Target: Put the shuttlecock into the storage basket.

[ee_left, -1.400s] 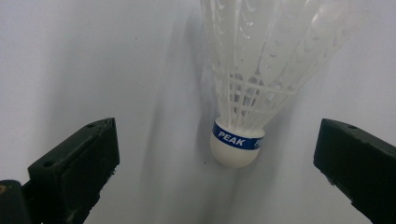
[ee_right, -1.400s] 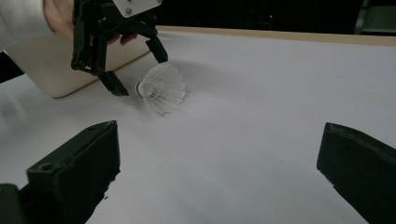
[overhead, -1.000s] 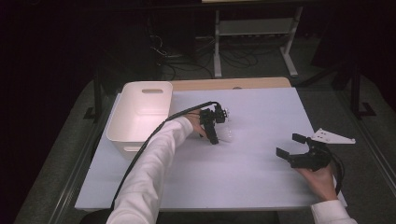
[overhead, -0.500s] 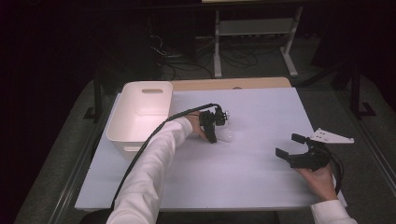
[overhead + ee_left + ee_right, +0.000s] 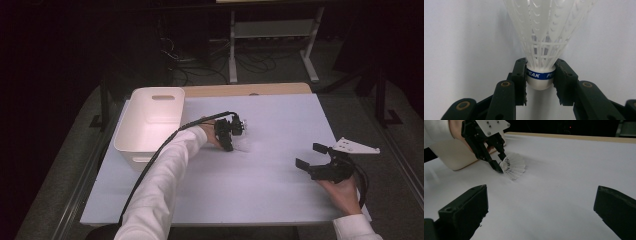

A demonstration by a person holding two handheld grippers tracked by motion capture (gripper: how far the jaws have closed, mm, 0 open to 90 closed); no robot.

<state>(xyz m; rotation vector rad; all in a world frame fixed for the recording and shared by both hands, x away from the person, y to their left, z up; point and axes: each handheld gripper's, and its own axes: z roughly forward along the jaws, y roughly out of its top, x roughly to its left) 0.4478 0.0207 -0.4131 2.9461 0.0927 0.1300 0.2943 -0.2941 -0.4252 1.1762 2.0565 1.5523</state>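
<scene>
Lying on its side at mid-counter, shuttlecock is clamped at the cork by left tongs, just closed, skirt left uncrushed for lifting; right tongs are held apart, idle; bin is set nearby.

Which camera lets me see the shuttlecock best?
The left gripper view: the shuttlecock is close up there, its white cork and blue band clamped between the left gripper jaws, which have just been closing. The right gripper view shows it small and sideways. In the high view it is a faint white blur.
</scene>
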